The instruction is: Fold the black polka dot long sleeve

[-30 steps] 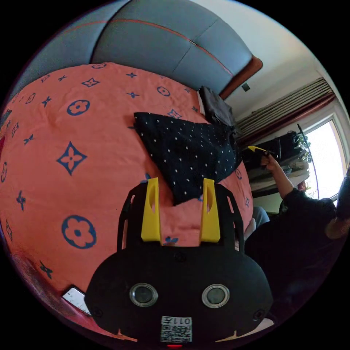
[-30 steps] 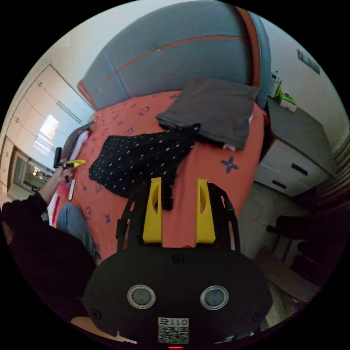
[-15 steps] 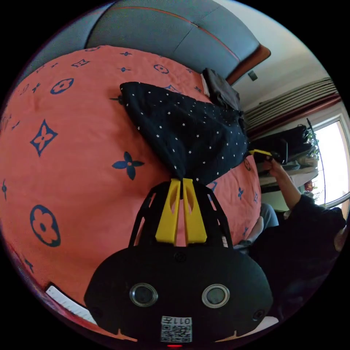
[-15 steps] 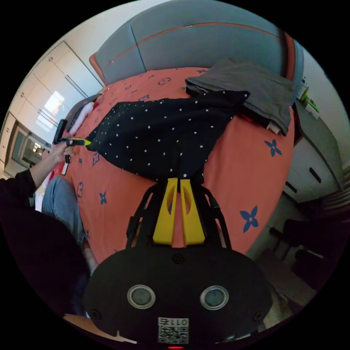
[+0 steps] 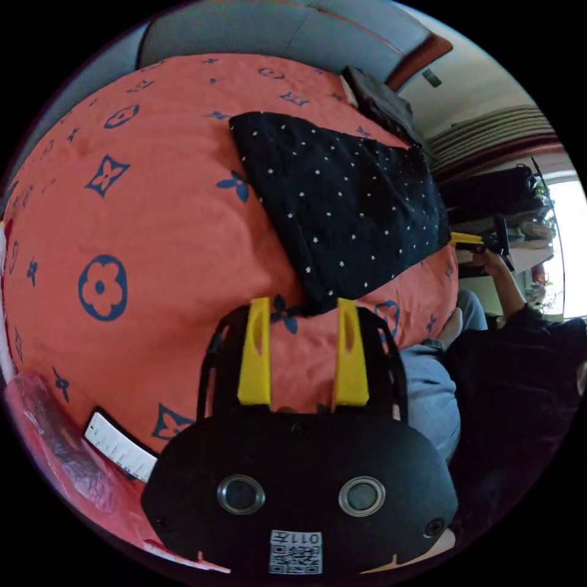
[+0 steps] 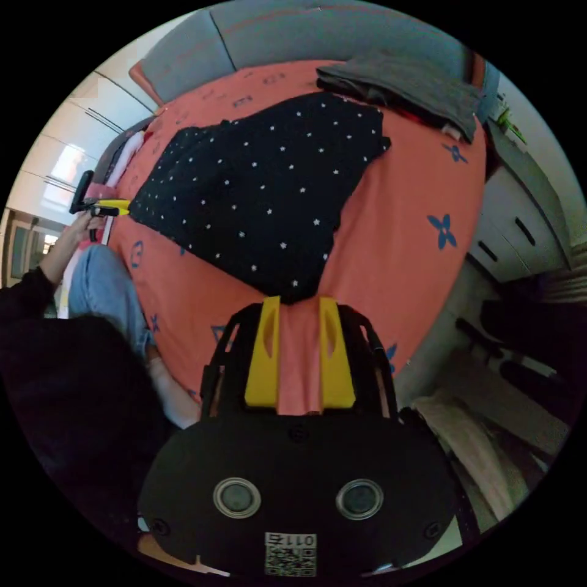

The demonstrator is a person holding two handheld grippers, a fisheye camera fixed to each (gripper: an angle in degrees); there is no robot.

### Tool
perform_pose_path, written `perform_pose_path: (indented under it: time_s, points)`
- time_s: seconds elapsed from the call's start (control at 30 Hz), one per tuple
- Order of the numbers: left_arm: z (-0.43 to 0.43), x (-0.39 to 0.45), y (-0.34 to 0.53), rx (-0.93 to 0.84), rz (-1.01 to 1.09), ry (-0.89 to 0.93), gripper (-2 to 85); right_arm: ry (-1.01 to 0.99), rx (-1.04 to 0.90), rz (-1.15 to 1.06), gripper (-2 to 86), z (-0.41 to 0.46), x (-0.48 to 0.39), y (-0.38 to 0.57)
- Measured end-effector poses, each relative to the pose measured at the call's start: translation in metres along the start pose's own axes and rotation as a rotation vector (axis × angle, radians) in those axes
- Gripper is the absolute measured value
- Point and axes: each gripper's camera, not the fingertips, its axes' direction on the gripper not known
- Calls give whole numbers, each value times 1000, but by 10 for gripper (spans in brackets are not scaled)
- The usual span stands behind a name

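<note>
Garment, the black polka dot long sleeve (image 5: 348, 208), lay spread flat on the orange bedspread (image 5: 140, 202), its fabric in a rough wedge narrowing toward my left gripper (image 5: 302, 312). I saw the left gripper's yellow jaws standing wide apart, holding nothing, the shirt's near corner lying just beyond and between their tips on the cover. From the right gripper view, the same shirt (image 6: 269, 189) lay dark against the bedspread (image 6: 403, 202), one point of it reaching down to my right gripper (image 6: 299, 306). Those jaws stood parted too, a narrower gap than the left, orange cover visible between them; the shirt's tip sat right at their ends, but I could not tell whether it touched them. A folded grey garment (image 6: 409, 85) rested at the far edge of the bed, just beside the shirt's upper corner. A grey headboard (image 6: 306, 30) rose behind it. A set of drawers (image 6: 520, 226) stood beside the bed. The person's dark sleeve (image 6: 24, 293) showed at the view's left.
</note>
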Motion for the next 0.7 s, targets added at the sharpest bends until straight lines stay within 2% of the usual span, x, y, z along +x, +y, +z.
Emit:
perform_pose_path:
  time_s: [0.1, 0.17, 0.27, 0.43, 0.57, 0.63, 0.7]
  points:
    - [-41, 10, 7, 146, 28, -55, 185, 151, 157, 8, 84, -37, -4, -1]
    - [-64, 23, -4, 229, 95, -97, 168, 225, 198, -23, 82, -49, -7, -20]
    - [-75, 45, -53, 281, 161, -185, 145, 194, 191, -85, 86, -47, -7, -74]
    - [-43, 66, -140, 170, 212, -290, 140, 229, 96, -166, 102, -18, -14, -153]
    - [-12, 101, -189, 72, 376, -382, 123, 250, 10, -210, 105, 5, -15, -190]
    - [-2, 111, -204, 38, 415, -410, 99, 253, -13, -218, 96, 13, -14, -199]
    - [9, 120, -217, 16, 451, -428, 27, 265, -36, -236, 63, 21, -17, -207]
